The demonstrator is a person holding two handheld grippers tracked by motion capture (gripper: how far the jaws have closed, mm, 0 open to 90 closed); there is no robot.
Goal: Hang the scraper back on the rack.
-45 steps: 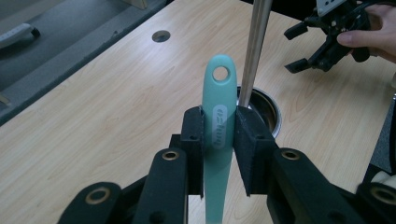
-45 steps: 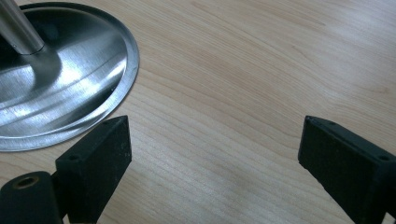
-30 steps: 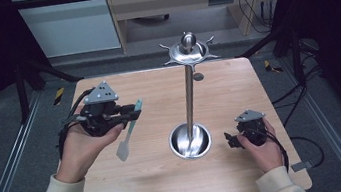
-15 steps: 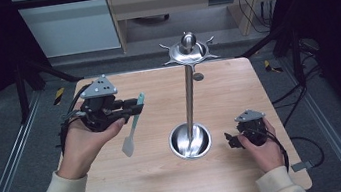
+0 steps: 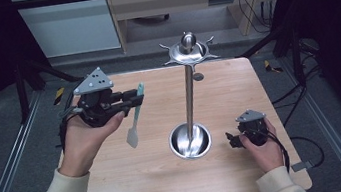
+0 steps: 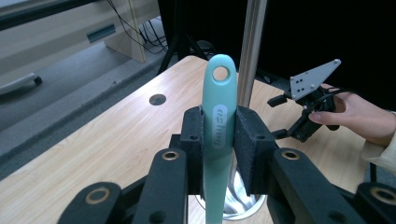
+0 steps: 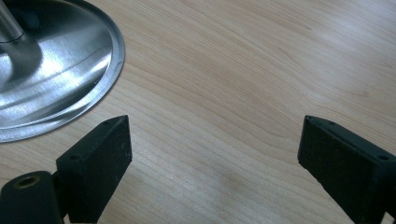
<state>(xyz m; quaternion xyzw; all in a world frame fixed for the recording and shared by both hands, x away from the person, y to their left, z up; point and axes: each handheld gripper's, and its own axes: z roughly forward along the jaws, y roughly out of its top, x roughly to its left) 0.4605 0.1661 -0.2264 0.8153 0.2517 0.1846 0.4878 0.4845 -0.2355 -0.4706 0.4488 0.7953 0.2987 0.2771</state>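
A wooden table [image 5: 120, 184] carries a steel stand [image 5: 188, 98] at its middle. Left of the stand, above the table, the left gripper [image 5: 133, 97] clamps a teal spatula [image 5: 134, 121]. The right gripper [image 5: 230, 140] rests near right, jaws wide apart.

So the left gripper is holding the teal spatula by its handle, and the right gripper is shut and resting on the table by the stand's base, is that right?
Not quite. The right gripper is open: the right gripper view shows its jaws wide apart over bare table beside the stand's base. The left gripper does hold the teal spatula by its handle.
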